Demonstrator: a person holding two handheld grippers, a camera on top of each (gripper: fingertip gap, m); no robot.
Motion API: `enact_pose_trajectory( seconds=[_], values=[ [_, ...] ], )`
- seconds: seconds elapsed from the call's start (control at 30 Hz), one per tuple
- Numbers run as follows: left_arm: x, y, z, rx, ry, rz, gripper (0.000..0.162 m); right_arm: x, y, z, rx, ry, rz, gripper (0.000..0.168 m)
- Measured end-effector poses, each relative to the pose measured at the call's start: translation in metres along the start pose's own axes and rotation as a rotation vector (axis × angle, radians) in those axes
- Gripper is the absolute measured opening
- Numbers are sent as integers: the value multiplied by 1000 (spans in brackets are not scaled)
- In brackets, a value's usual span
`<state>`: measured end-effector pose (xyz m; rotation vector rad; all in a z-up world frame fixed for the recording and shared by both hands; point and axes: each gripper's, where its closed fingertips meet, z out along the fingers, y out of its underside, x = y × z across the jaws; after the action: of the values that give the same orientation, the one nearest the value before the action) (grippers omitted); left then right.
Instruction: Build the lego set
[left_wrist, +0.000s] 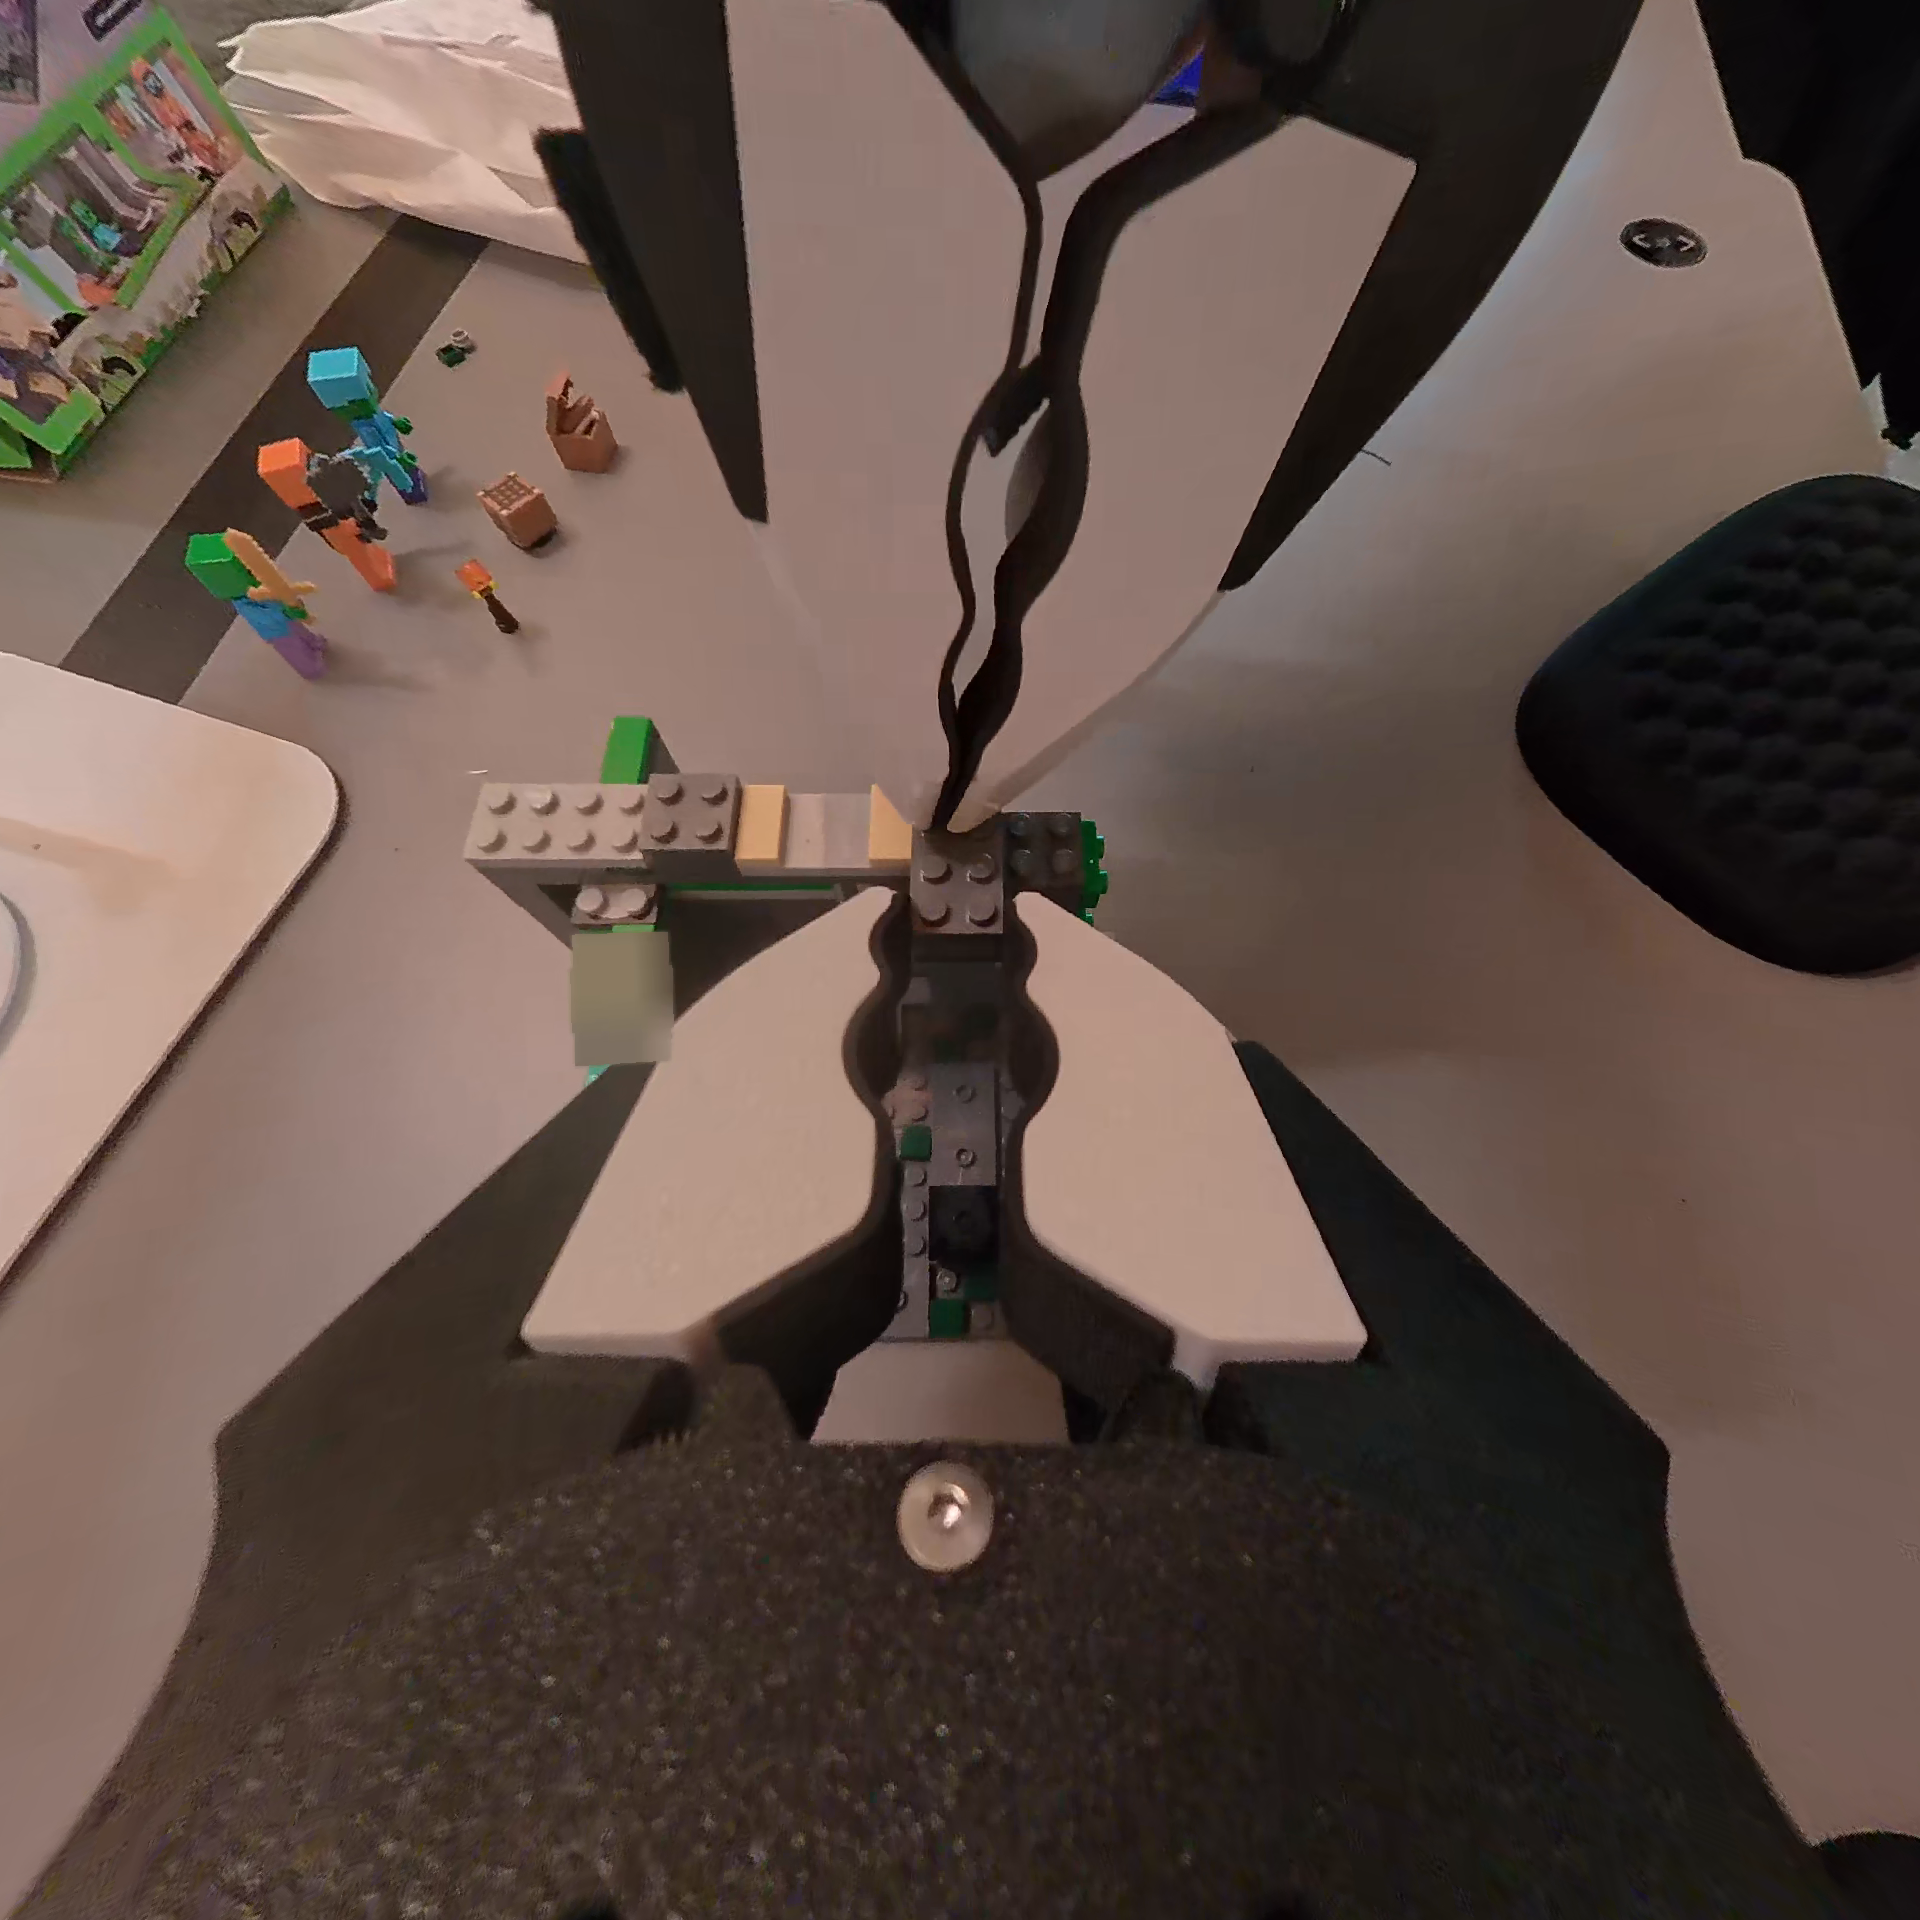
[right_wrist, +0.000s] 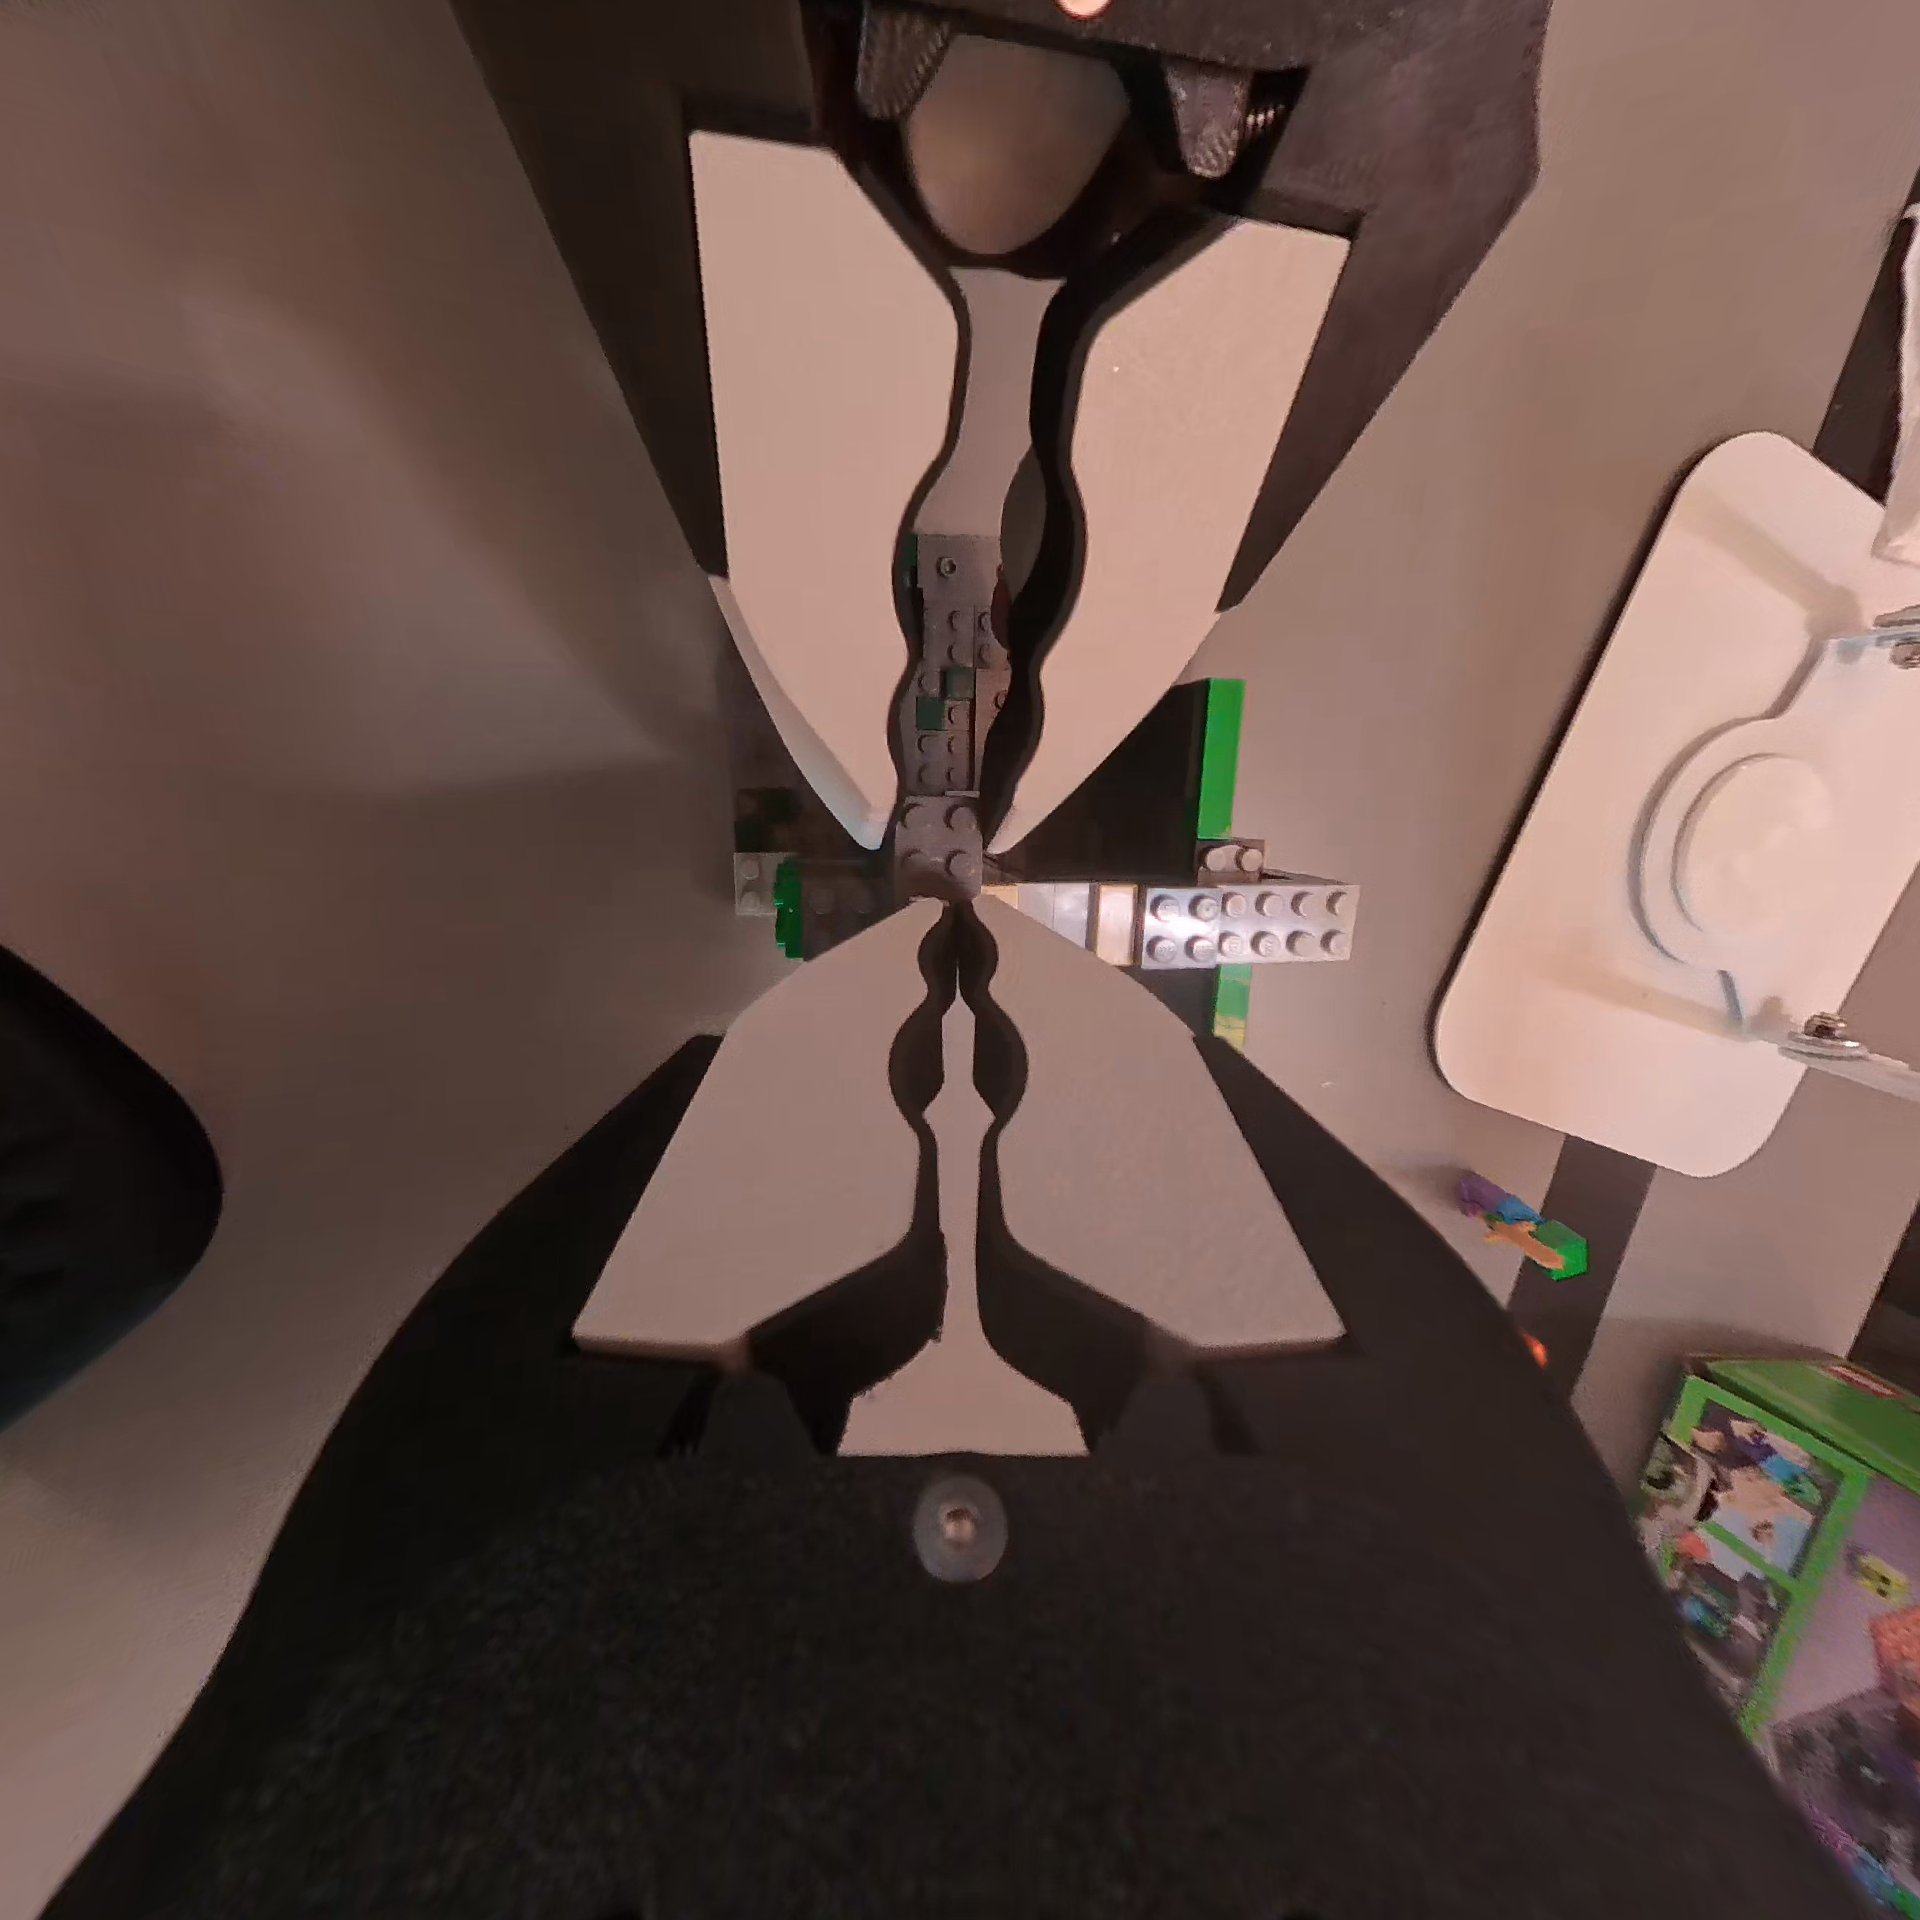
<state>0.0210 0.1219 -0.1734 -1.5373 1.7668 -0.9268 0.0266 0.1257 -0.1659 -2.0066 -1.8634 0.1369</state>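
Note:
The lego build (left_wrist: 556, 826) is a grey wall with a beam of grey and tan bricks on top and a green plate (left_wrist: 629, 748) behind. My left gripper (left_wrist: 954, 916) is shut on the wall's right end, with grey and green bricks showing between its fingers. A dark grey 2x2 brick (left_wrist: 961, 883) sits on top there. My right gripper (left_wrist: 951, 821) comes from the opposite side, shut, its tips touching that brick's far edge. In the right wrist view my right gripper (right_wrist: 951, 914) meets the brick (right_wrist: 940, 842), and the left gripper (right_wrist: 940, 831) clamps the build (right_wrist: 1278, 920).
Three minifigures (left_wrist: 353, 436) stand at the far left with brown pieces (left_wrist: 577, 426) and a torch (left_wrist: 488, 597). The green lego box (left_wrist: 114, 229) and white paper (left_wrist: 395, 114) lie behind. A white stand (right_wrist: 1662, 831) and a black padded item (left_wrist: 1745, 727) flank the build. Only a small space, under 4 cm, lies between the two pairs of fingers.

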Motion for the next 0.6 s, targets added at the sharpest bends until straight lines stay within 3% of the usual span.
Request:
enact_pose_trajectory(
  seconds=[0.6],
  values=[
    [0, 0, 1, -9, 10, 3, 16, 0, 1, 0, -24, -10, 28, 0]
  ],
)
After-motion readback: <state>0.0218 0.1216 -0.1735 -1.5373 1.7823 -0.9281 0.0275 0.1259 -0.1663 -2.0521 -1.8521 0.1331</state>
